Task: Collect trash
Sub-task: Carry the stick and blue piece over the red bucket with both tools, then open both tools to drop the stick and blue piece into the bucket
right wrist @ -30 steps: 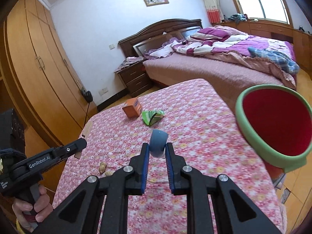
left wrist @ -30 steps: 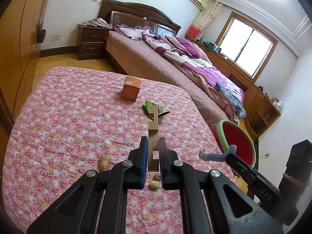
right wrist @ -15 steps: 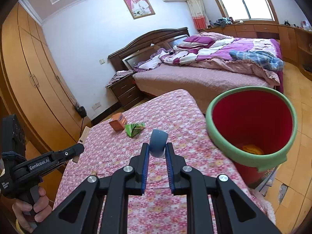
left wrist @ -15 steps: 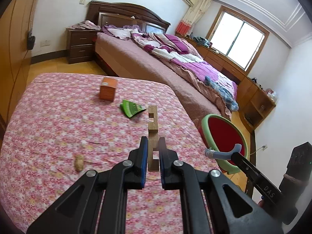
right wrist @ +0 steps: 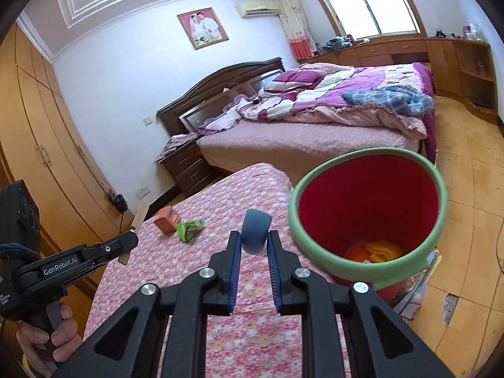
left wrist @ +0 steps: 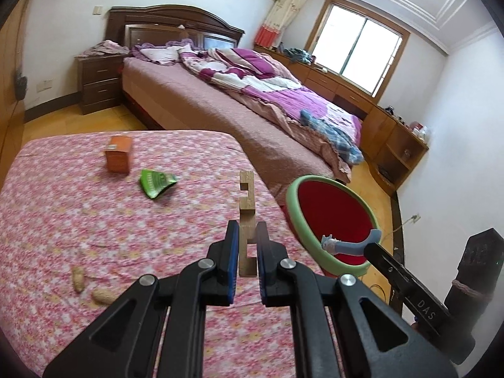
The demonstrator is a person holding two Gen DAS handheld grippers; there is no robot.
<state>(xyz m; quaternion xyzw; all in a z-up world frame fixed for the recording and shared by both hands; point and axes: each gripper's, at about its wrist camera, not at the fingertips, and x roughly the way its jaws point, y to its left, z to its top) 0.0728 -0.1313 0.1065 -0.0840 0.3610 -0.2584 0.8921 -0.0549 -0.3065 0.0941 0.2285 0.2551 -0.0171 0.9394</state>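
Observation:
My left gripper (left wrist: 246, 231) is shut on a notched wooden piece (left wrist: 246, 208) and holds it above the flowered table (left wrist: 63, 220). My right gripper (right wrist: 254, 239) is shut on a curved grey-blue plastic piece (right wrist: 255, 230); it also shows in the left wrist view (left wrist: 349, 245), over the near rim of the red bin with a green rim (left wrist: 330, 217). The bin (right wrist: 371, 208) stands beside the table's right edge with some orange trash inside. On the table lie an orange box (left wrist: 118, 154), a green wrapper (left wrist: 156, 183) and two peanuts (left wrist: 91, 286).
A large bed (left wrist: 239, 94) with purple bedding stands beyond the table. A dark nightstand (left wrist: 97, 82) is at the back left. Wooden wardrobes (right wrist: 41, 145) line the left wall. Low cabinets (left wrist: 393, 145) run along the window wall.
Both grippers have moved right toward the bin with their pieces held. The blue piece now hangs over the bin's rim, and the bin's inside has come into the right wrist view.

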